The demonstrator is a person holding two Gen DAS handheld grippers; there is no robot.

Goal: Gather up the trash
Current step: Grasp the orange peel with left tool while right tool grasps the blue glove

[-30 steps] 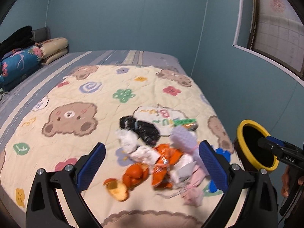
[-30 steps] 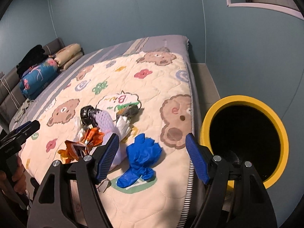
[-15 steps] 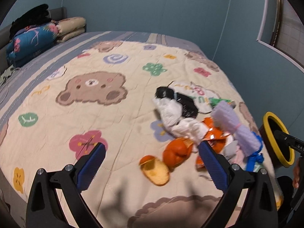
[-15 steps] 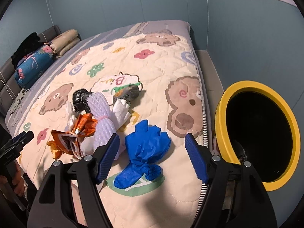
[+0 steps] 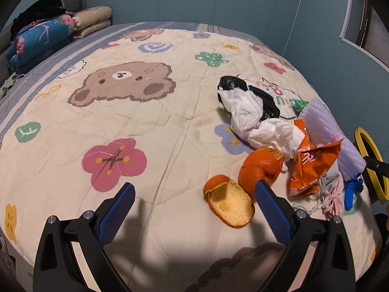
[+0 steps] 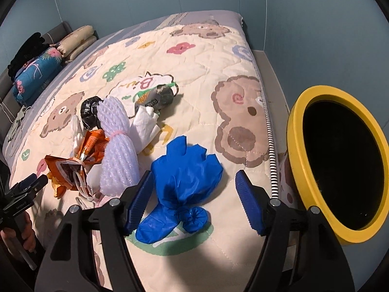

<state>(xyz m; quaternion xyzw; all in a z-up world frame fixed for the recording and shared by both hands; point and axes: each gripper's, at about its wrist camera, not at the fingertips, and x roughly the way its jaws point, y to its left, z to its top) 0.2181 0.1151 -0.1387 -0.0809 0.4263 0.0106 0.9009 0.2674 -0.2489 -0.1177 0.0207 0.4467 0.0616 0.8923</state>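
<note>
Your view now closer over quilt (image 6: 199, 56); both tools lowered toward trash heap, pickup not begun. Bin (image 6: 295, 146) off right bed edge. Blue glove (image 6: 184, 177) sits between your right gripper (image 6: 194, 194) jaws, just narrowing, untouched, probably; long axis near-left to far-right, fingers far. Left gripper (image 5: 194, 209) wide, empty; peel (image 5: 229, 203) between jaws.

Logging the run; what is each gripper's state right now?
Left gripper: open, holding nothing.
Right gripper: open, fingers either side of the blue glove, not gripping it.
</note>
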